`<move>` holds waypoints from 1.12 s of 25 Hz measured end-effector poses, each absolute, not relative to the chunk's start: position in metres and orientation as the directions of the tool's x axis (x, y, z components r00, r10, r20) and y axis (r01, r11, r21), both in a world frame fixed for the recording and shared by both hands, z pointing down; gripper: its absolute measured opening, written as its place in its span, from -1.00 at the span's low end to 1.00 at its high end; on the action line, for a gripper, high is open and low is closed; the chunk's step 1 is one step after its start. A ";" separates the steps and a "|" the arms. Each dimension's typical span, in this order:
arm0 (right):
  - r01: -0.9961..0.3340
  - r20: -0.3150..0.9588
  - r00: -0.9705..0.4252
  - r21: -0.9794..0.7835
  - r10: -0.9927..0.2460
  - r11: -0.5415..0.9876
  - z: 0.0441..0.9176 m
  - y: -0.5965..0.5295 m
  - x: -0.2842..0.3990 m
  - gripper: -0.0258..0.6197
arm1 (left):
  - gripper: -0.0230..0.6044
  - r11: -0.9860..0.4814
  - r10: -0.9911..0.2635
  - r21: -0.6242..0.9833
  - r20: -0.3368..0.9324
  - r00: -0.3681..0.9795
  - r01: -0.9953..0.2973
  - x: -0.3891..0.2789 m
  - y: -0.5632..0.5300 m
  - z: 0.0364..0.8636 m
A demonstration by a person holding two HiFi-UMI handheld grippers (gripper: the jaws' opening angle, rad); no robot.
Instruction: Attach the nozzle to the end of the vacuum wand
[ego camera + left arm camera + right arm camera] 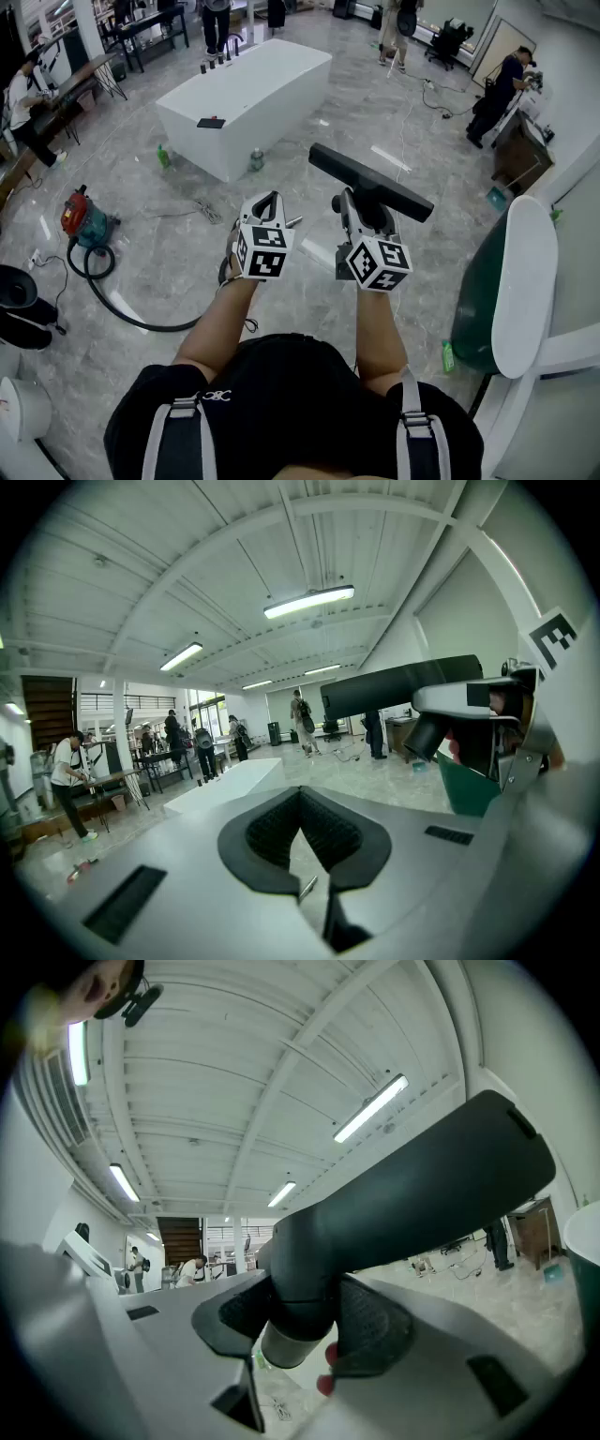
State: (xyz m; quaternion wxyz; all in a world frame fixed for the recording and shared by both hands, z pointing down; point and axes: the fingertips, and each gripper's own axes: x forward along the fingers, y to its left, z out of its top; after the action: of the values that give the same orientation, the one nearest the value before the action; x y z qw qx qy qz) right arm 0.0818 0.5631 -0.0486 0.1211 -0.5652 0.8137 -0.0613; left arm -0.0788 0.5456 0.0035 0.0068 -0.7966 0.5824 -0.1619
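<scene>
right tool [298, 1324]: clamped on the nozzle [370, 181] neck, head bar running far-left to near-right | left tool [300, 844]: closed, nothing seen held, just left | wand: not made out; hose [122, 309] from the vacuum [82, 220] ends under left tool, so the joining probably goes leftward

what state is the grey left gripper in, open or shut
Shut: in its own view the left gripper has its black pad tips touching.
</scene>
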 end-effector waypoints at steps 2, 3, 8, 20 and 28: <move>-0.907 -0.132 -0.326 -0.238 -0.936 0.349 -0.048 0.561 0.086 -0.32 | -0.90 -0.322 -0.930 -0.198 0.250 0.270 -0.926 -0.076 0.542 0.003; -0.907 -0.133 -0.323 -0.239 -0.937 0.346 -0.047 0.561 0.090 -0.32 | -0.90 -0.322 -0.930 -0.199 0.250 0.270 -0.926 -0.073 0.541 0.004; -0.896 -0.132 -0.343 -0.252 -0.930 0.366 -0.045 0.557 0.116 -0.32 | -0.90 -0.319 -0.930 -0.206 0.256 0.263 -0.925 -0.052 0.537 0.004; -0.861 -0.134 -0.410 -0.271 -0.902 0.431 -0.037 0.540 0.164 -0.32 | -0.90 -0.285 -0.933 -0.192 0.278 0.227 -0.939 -0.005 0.521 0.015; -0.856 -0.167 -0.401 -0.281 -0.901 0.433 -0.041 0.495 0.173 -0.32 | -0.90 -0.288 -0.933 -0.193 0.277 0.229 -0.938 -0.003 0.472 0.019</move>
State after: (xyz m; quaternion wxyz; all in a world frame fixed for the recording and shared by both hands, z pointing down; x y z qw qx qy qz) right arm 0.1731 0.4951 -0.0413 0.1477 -0.5270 0.8336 -0.0751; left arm -0.0035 0.4717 0.0194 -0.0074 -0.7839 0.5968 -0.1712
